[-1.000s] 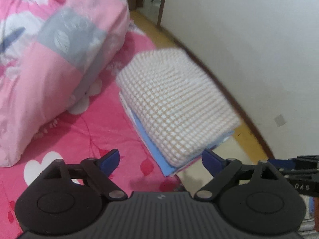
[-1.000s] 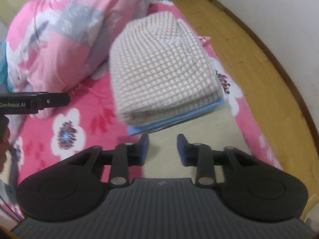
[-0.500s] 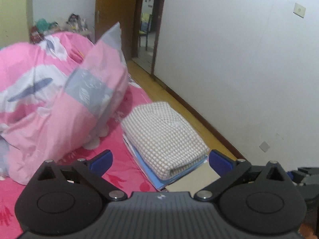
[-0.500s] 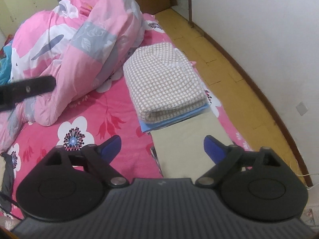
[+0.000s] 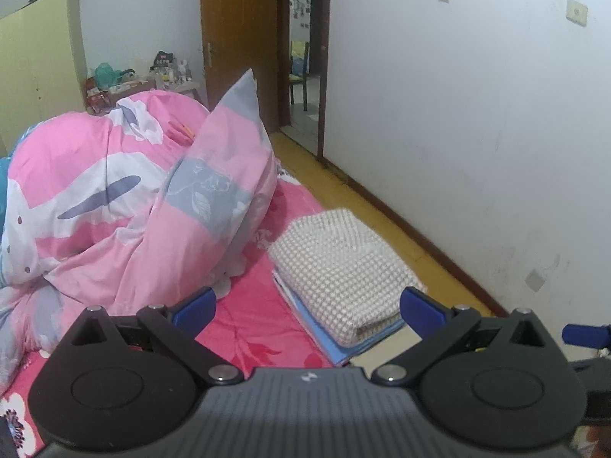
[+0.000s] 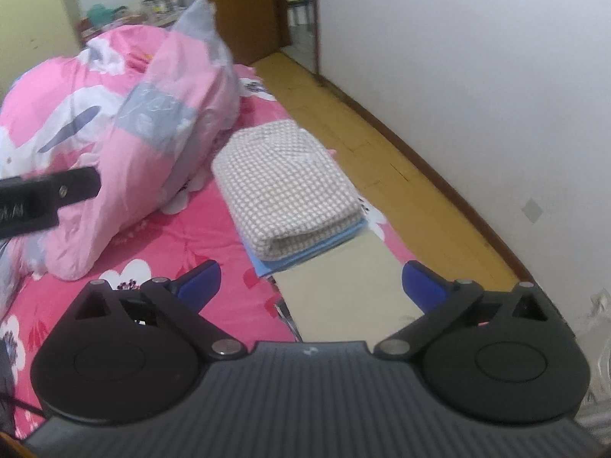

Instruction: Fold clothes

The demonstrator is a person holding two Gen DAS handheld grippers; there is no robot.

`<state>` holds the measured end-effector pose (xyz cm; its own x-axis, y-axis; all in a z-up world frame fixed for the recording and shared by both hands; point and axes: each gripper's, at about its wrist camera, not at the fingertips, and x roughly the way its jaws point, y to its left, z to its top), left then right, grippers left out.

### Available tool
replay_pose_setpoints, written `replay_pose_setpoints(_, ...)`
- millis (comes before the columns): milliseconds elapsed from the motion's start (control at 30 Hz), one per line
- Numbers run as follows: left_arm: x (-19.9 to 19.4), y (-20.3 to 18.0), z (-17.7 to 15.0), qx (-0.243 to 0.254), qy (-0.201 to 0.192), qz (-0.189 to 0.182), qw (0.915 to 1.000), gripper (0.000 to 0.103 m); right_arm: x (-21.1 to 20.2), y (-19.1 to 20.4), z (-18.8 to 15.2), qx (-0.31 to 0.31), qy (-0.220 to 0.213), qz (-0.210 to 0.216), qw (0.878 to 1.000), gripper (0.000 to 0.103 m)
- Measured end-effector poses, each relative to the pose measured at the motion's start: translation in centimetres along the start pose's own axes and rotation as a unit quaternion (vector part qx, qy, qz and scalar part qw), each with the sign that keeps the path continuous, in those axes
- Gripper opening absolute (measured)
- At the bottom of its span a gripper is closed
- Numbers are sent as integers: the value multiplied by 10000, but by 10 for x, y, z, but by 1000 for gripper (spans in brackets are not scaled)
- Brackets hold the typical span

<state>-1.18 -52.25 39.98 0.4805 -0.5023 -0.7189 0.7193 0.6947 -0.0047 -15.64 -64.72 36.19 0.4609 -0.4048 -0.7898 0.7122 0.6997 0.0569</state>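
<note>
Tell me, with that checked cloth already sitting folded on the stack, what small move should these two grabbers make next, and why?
Probably turn away to look for another garment. The checked cloth lies neatly folded on the blue piece, and both the left gripper and right gripper are open, empty and clear of the stack, so nothing here seems to need more handling. No unfolded garment is plainly in view.

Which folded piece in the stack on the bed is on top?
The beige-and-white checked one, lying on the blue piece; the plain beige one sits lowest, sticking out toward the right gripper.

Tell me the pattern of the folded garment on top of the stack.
Small beige-and-white check; clearest in the right wrist view.
</note>
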Motion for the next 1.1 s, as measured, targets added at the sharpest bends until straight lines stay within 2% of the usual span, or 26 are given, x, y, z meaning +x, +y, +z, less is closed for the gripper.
replay_pose_setpoints(200, -1, 2, -6, 193, 208, 168, 9995, 102, -2, 17, -15, -17, 137, -320, 9994, 102)
replay_pose_setpoints(533, -6, 19, -11, -110, 114, 252, 9996, 102, -12, 46, -11, -511, -184, -779, 9955, 102)
replay_pose_setpoints(767, -8, 29, -12, -348, 144, 238, 9990, 102, -8, 56, -8, -697, -23, -715, 9950, 102)
replay_pose_setpoints(1100, -6, 41, -13, -655, 186, 271, 9973, 102, -1, 55, -9, -548, 250, -570, 9966, 102)
